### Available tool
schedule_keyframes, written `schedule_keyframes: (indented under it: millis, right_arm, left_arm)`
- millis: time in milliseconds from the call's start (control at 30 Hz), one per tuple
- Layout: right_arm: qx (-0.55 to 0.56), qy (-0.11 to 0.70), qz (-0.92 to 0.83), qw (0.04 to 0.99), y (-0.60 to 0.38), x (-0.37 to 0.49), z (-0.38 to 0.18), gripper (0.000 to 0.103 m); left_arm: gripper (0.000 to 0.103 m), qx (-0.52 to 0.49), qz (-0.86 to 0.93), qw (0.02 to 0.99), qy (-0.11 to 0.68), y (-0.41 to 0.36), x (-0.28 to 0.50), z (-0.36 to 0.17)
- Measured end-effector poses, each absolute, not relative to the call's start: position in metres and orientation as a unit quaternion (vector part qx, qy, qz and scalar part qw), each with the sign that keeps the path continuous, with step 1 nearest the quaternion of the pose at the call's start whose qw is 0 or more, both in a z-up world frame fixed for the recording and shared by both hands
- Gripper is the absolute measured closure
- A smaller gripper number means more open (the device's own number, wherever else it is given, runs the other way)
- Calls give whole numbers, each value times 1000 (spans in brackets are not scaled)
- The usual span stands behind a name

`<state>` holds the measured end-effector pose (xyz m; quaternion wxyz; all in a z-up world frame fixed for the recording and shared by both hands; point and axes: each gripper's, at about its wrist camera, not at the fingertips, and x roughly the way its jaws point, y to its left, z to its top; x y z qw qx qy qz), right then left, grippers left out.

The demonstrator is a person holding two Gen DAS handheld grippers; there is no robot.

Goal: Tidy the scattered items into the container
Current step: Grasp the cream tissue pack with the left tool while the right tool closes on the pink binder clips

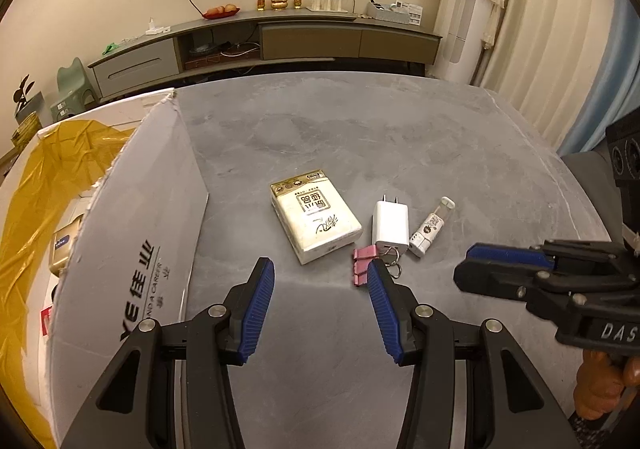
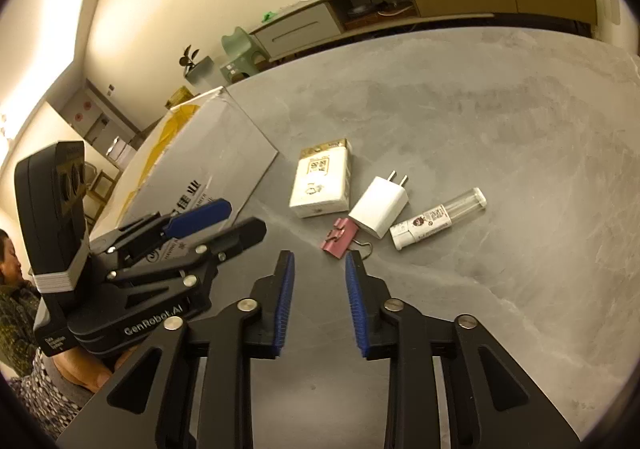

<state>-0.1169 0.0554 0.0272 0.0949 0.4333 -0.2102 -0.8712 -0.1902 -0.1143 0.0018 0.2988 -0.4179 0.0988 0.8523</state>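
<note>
**Four items left on the counter**

Four items lie on the grey counter (image 1: 400, 137), just right of the cardboard box (image 1: 132, 217): tissue pack (image 1: 316, 215), charger (image 1: 390, 223) with prongs pointing away, spray vial (image 1: 430, 227) lying cap-away, pink binder clip (image 1: 362, 263). Left tool (image 1: 320, 281) and right tool (image 2: 320, 273) hover apart, empty; a pickup looks next, probably the clip.

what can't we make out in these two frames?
- Box contents: left wrist view shows only a gold item; the wall and yellow liner hide the rest.
- Pink binder clip: partly behind the left gripper finger there.
- Tissue pack print: too small.
</note>
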Motion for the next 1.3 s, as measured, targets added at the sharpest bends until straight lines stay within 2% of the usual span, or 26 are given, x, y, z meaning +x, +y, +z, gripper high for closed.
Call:
schedule_keyframes:
  millis: [200, 700, 867, 1067, 1133, 1300]
  right_arm:
    - [443, -215, -866, 87, 59, -125, 17, 68]
    - [452, -214, -860, 99, 49, -150, -3, 68]
    - [451, -219, -860, 95, 50, -158, -10, 68]
    - [461, -228, -852, 96, 50, -165, -21, 80]
    - [462, -231, -851, 97, 51, -166, -22, 88]
    - [458, -234, -853, 95, 50, -164, -20, 93]
  left_arm:
    - [51, -437, 848, 290, 69, -107, -214, -7]
    - [48, -466, 838, 283, 31, -75, -255, -23]
    - [48, -467, 841, 271, 43, -61, -264, -35]
    - [48, -446, 856, 253, 73, -58, -266, -38]
    - [48, -448, 858, 246, 58, -66, -271, -36]
    - [48, -451, 857, 244, 48, -71, -278, -38]
